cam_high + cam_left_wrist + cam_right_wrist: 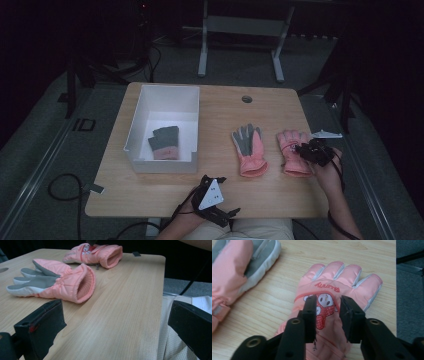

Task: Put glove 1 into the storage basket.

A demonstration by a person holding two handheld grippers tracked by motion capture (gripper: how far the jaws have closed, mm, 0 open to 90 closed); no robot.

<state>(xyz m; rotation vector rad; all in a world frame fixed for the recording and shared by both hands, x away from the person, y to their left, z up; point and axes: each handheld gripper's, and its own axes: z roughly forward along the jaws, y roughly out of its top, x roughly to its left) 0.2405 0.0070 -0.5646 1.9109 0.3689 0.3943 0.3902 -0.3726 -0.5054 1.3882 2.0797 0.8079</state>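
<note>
1. The right gripper (306,148) hangs over the right-hand pink glove (294,154), near the table's right edge; in the right gripper view its jaws stand a little apart above the back of that glove (337,287), just over the cartoon patch (324,307); nothing is pinched between them yet, so I read it as released and lined up to nip the fabric at the thickest, easiest spot.

2. That glove lies flat, back up, fingers pointing away from the person; its cuff faces the near edge, which leaves the back open to a grab from above.

3. The second pink glove (249,149) lies just beside it to the left, palm up with the grey grip side showing; the two are near each other but apart, so one can probably be lifted without dragging the other.

4. The left gripper (212,197) rests at the near edge of the table (165,195), its jaws spread wide with bare wood between them; it looks parked, clear of the work.

5. A white box (145,107) stands on the left half of the table with a dark grey and pink glove (165,142) lying inside; judging by that, the box is likely where the pink gloves are meant to go.
</note>
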